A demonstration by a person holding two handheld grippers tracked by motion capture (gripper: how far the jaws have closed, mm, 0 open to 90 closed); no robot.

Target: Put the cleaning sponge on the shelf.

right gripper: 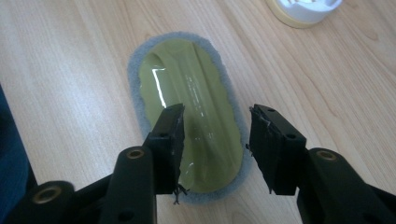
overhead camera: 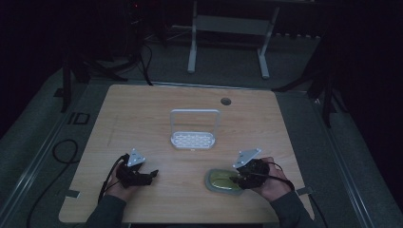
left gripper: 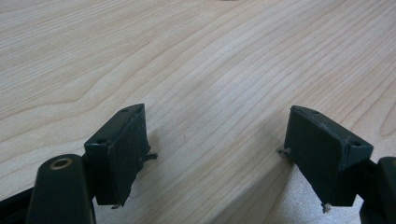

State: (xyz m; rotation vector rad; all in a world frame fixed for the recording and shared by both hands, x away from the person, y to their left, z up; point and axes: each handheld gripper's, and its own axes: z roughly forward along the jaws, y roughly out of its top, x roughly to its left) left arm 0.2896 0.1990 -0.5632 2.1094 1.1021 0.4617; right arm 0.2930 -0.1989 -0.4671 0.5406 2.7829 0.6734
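1. Dim room, dark floor; a light wooden table [overhead camera: 142,109] fills the middle of the high view, with a white frame of another table standing behind it.
2. White wire rack [overhead camera: 193,129] with an upright hoop handle sits near the table's centre, well apart from both hands.
3. Olive-green oval scrub pad [right gripper: 191,116] with a grey fuzzy rim lies flat on the table at the near right; its top is glossy and catches a highlight.
4. Right gripper [right gripper: 215,149] hangs right over the near end of the pad. Jaws partly open, one on each side of the pad's raised green back. Pads do not look pressed against it; nothing is lifted.
5. Left gripper [left gripper: 212,158] is at the near left, low over bare wood. Jaws wide apart, nothing between them.
6. In the right gripper view, the rack's white base edge shows at the top, beyond the pad.
7. Cables trail from both grippers toward the table's near edge.
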